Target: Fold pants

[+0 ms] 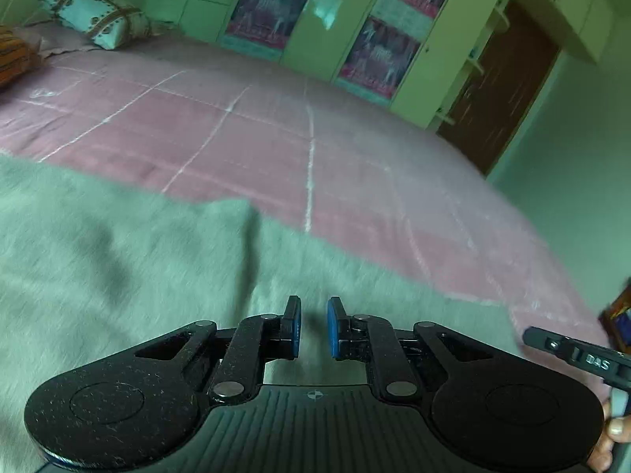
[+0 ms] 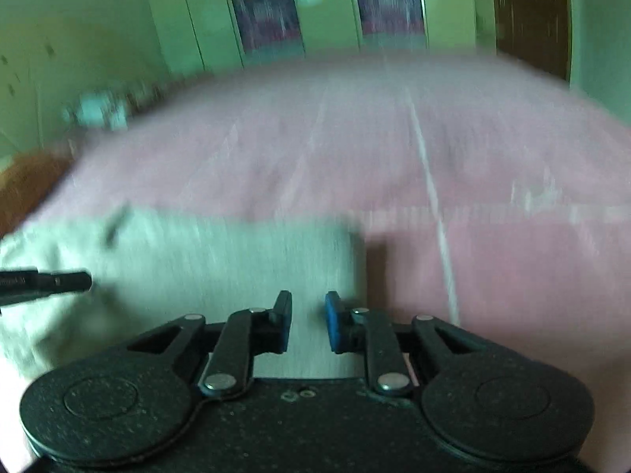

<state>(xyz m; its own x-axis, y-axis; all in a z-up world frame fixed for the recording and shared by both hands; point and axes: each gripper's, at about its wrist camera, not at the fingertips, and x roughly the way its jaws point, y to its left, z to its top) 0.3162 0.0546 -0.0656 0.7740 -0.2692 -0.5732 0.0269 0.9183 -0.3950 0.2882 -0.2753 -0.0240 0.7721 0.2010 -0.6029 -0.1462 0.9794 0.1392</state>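
Pale grey-green pants [image 1: 118, 260] lie on a pink bed. In the left wrist view they fill the lower left, with a fold edge near the middle. My left gripper [image 1: 313, 325] is open above the fabric, holding nothing. In the right wrist view the pants [image 2: 205, 260] show as a folded rectangle, its right edge just past my right gripper [image 2: 308, 321], which is open and empty over the cloth. The right gripper's arm shows at the left view's right edge [image 1: 572, 354]; the left gripper's finger shows at the right view's left edge [image 2: 47, 282]. The right view is motion-blurred.
The pink bedsheet [image 1: 276, 126] with white crease lines spreads beyond the pants. A patterned pillow [image 1: 98, 19] and an orange cushion [image 1: 12, 55] lie at the far left. Green wardrobes with posters [image 1: 374, 39] and a brown door [image 1: 501, 90] stand behind the bed.
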